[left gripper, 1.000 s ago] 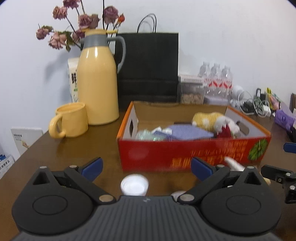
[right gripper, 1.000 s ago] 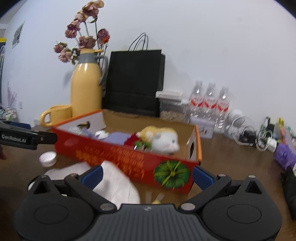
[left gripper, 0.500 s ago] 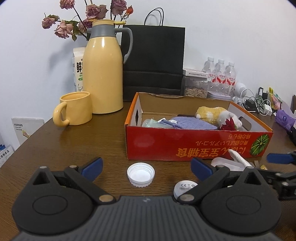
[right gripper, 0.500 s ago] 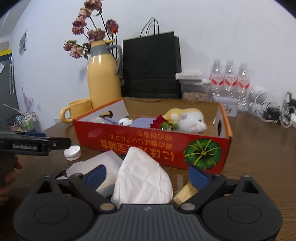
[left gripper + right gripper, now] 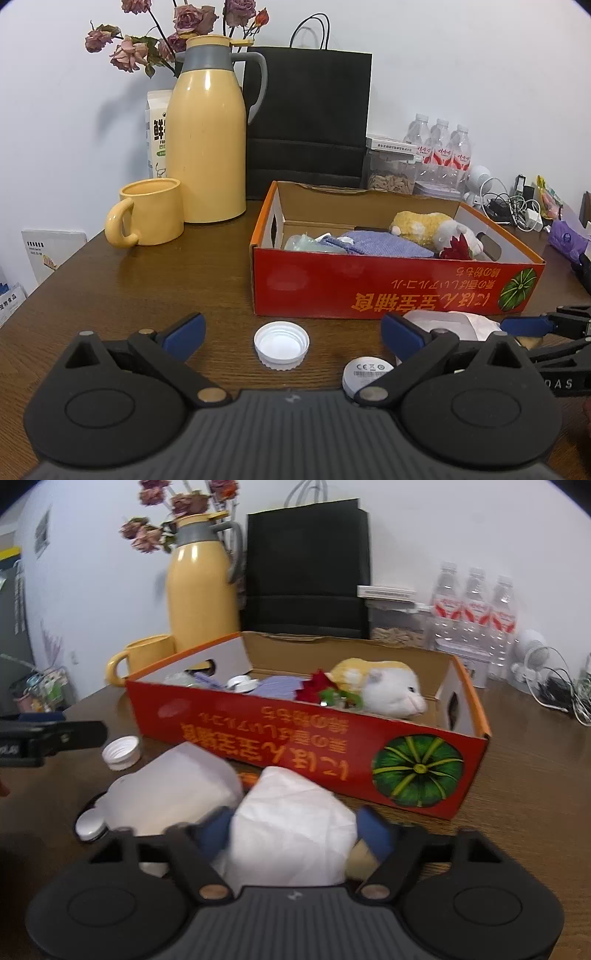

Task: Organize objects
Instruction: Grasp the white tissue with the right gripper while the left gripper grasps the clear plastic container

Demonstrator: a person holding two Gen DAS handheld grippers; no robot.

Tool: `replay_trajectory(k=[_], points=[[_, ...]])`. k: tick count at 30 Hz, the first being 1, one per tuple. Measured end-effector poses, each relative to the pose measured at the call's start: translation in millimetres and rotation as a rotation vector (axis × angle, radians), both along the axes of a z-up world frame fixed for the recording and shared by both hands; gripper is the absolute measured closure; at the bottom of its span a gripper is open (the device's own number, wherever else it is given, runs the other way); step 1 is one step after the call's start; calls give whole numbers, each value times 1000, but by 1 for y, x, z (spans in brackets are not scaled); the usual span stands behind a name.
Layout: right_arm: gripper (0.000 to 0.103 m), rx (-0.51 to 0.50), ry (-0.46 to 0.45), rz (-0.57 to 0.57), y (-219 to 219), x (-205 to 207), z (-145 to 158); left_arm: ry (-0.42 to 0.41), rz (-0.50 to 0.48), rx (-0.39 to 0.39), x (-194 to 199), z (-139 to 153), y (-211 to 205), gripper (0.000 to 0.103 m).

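A red cardboard box stands on the brown table and holds a plush hamster, a purple cloth and a red flower. My right gripper is shut on the white tissue of a tissue pack in front of the box. My left gripper is open and empty, just above a white bottle cap and left of a small white disc.
A yellow thermos and yellow mug stand at the back left, a black paper bag behind the box, water bottles and cables at the back right. A purple pouch lies far right.
My right gripper has moved down onto the tissue pack and closed on the tissue. My left gripper has drawn back slightly; the cap and disc now show between its fingers.
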State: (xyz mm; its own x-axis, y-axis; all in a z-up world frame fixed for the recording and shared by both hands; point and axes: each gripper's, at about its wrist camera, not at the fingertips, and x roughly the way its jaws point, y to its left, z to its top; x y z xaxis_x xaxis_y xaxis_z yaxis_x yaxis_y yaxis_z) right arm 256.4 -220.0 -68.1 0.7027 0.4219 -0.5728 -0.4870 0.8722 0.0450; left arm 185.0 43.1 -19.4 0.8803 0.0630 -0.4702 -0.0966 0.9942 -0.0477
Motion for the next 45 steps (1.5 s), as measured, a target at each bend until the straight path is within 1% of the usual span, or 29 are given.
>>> replay_trajectory(k=[4, 6, 7, 8, 9, 10, 12, 15, 17, 18, 19, 20, 23, 25, 30, 33, 40, 45], points=[[52, -10, -7, 28, 4, -5, 1, 8, 4, -1, 2, -1, 1, 0], [52, -9, -9, 31, 4, -7, 2, 12, 6, -1, 2, -2, 1, 0], [50, -8, -9, 28, 4, -7, 2, 13, 6, -2, 2, -2, 2, 0], [42, -7, -8, 20, 3, -7, 2, 13, 7, -2, 2, -2, 2, 0], [37, -5, -8, 9, 2, -6, 2, 13, 7, -2, 3, -2, 2, 0], [28, -9, -7, -12, 1, -6, 1, 13, 6, -2, 3, -2, 2, 0], [26, -24, -5, -49, -1, -4, 1, 13, 6, -2, 3, -2, 2, 0], [25, -27, 6, -45, -1, -3, 0, 13, 5, -2, 2, -2, 2, 0], [19, -40, 25, -31, 2, 0, -3, 11, 4, -1, 2, -2, 2, 0], [19, -51, 29, -23, 4, 0, -4, 11, 5, -2, 2, -1, 2, 0], [24, -65, 29, -22, 7, 0, -5, 11, 5, -2, 2, -1, 2, 0], [30, -67, 23, -23, 7, 0, -5, 11, 6, -2, 2, -1, 2, 0], [35, -43, 16, -31, 3, -2, -3, 15, 7, -3, 3, -2, 2, 0], [38, -27, -7, -36, 1, -6, -1, 13, 7, -4, 2, -1, 2, 0], [38, -31, -119, -43, -1, -25, 6, 17, 9, -4, 3, -1, 2, 0], [38, -31, -167, -49, -2, -33, 10, 20, 11, -4, 3, -2, 2, 0], [38, -9, -230, -77, -7, -45, 18, 26, 4, 0, 4, -3, 0, 0], [38, 16, -247, -98, -15, -48, 21, 25, -33, 1, 4, -4, -6, 0]])
